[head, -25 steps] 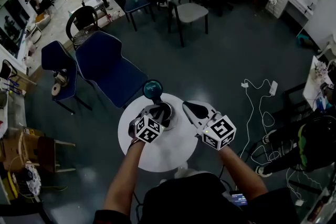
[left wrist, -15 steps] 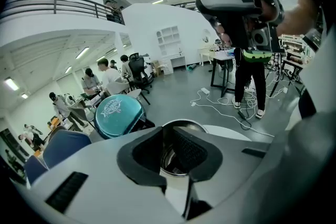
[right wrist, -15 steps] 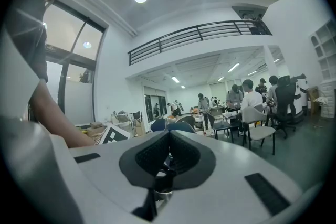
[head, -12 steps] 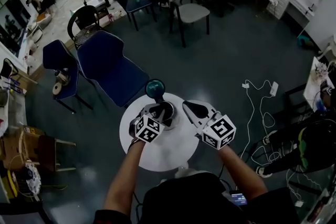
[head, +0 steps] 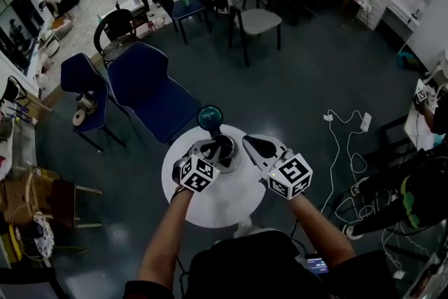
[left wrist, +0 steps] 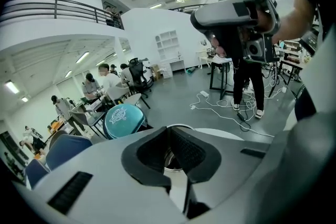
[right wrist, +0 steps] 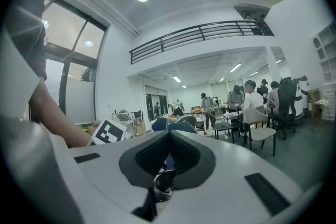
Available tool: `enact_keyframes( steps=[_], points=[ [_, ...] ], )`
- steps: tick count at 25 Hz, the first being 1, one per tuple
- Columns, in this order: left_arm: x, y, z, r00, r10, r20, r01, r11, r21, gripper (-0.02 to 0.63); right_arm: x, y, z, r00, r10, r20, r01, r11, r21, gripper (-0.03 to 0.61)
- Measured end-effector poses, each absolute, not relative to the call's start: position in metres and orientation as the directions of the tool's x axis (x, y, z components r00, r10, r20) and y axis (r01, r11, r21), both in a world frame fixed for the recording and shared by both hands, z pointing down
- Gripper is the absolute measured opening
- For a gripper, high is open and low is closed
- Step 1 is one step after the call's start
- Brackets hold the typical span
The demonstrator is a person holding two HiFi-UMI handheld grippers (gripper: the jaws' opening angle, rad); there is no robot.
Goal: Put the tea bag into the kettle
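Observation:
A steel kettle (head: 224, 152) stands open-topped in the middle of a small round white table (head: 213, 203). My left gripper (head: 211, 148) hangs right over its left rim, jaws shut; in the left gripper view the kettle's mouth (left wrist: 169, 159) shows just behind the closed left gripper (left wrist: 168, 131). My right gripper (head: 252, 143) is close by on the kettle's right, also shut, and a bit of shiny kettle metal (right wrist: 164, 184) shows below the right gripper (right wrist: 169, 135). No tea bag shows in any view.
A round teal lid-like object (head: 209, 117) sits at the table's far edge, also visible as the teal disc (left wrist: 124, 119). Blue chairs (head: 150, 91) stand beyond the table on the left. Cables and a power strip (head: 364, 119) lie on the floor at right. People sit at desks far back.

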State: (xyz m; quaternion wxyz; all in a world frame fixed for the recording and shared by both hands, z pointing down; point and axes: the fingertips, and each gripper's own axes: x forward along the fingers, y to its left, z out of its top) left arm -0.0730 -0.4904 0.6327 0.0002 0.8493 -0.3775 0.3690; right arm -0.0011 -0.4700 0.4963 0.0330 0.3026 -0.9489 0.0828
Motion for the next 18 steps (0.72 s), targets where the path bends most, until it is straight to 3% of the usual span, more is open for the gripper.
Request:
enact_keyframes(
  steps=[18],
  points=[
    [-0.089,-0.433,0.564,0.461,-0.742,0.486,-0.733,-0.627,-0.262,0.015,-0.015,-0.425,0.477,-0.823,-0.561,0.092,-0.568,0.817,-0.098,0.018]
  ],
)
